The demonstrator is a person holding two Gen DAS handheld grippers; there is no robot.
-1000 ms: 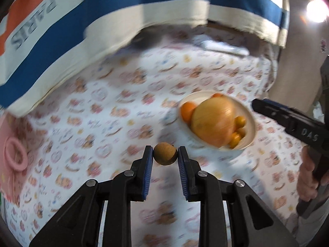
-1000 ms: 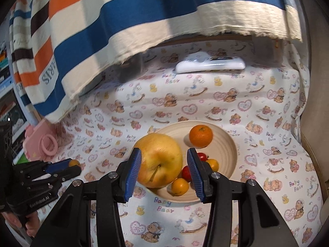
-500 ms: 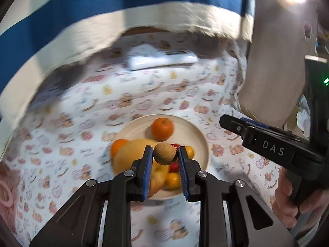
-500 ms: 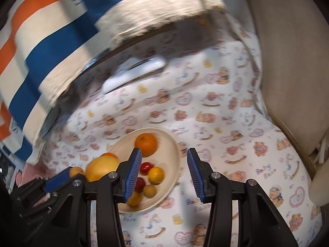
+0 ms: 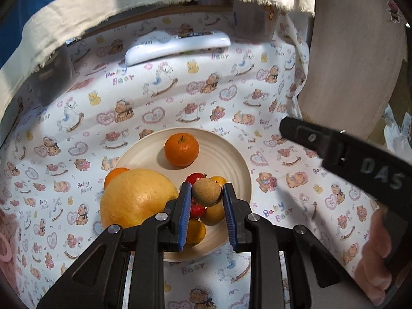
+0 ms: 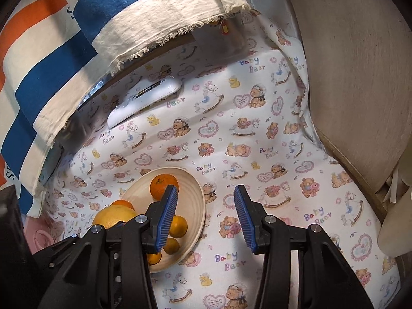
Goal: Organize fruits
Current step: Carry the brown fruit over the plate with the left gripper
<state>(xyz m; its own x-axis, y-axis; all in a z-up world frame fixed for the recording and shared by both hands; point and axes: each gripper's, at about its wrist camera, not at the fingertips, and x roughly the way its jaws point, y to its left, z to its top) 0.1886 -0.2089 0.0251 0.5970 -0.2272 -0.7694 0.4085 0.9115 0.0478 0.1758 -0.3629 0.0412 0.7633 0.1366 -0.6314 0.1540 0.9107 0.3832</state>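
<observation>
Left gripper [image 5: 207, 194] clamped on small brown fruit [image 5: 207, 192], held above plate [image 5: 239, 164] right over the red & yellow small fruits, w/ big yellow fruit [image 5: 136, 200] just beside. Best lower into a gap btwn the small ones before letting go, so it doesn't roll off. Right gripper [image 6: 206, 200] empty, fingers apart, beside plate

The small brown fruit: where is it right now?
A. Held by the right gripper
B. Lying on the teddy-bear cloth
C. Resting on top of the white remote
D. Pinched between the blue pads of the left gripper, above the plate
D. The brown fruit sits clamped between the blue pads of the left gripper, over the plate of fruit; the right gripper is open and empty.
</observation>
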